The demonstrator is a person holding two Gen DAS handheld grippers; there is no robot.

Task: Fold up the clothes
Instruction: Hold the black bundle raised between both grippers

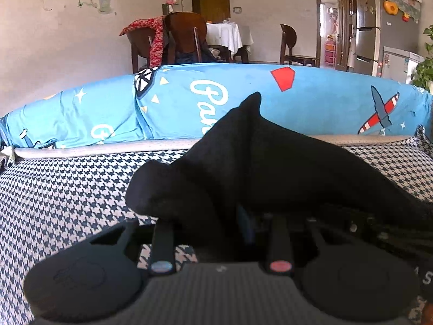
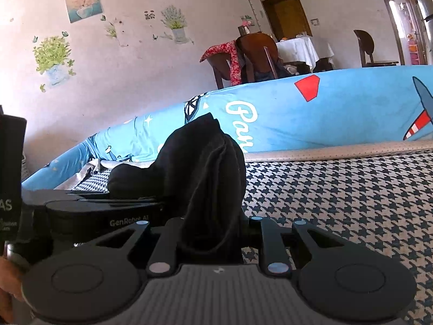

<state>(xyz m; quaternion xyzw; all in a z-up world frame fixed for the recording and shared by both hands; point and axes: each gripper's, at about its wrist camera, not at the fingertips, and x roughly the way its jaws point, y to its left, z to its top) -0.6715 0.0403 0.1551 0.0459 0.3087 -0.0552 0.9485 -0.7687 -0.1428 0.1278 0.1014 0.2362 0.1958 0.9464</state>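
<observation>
Both hand-held grippers are clenched on one black garment (image 1: 270, 168), which is gathered into a dark bunch just above a houndstooth-patterned cover (image 1: 67, 195) spread over what looks like a bed or sofa. In the left wrist view the left hand-held gripper (image 1: 222, 233) has its jaws nearly together with the black cloth pinched between them; the fabric rises from the grip into a peak and drapes away to the right. In the right wrist view the right hand-held gripper (image 2: 213, 233) likewise grasps a thick fold of the same garment (image 2: 205, 168), which stands up in pleats in front of the camera. The left tool's body sits just to its left, close beside it. Behind the garment runs a long blue printed cushion (image 1: 311, 100), and beyond it stand wooden chairs (image 1: 186, 35) and a white-clothed table (image 1: 227, 35).
</observation>
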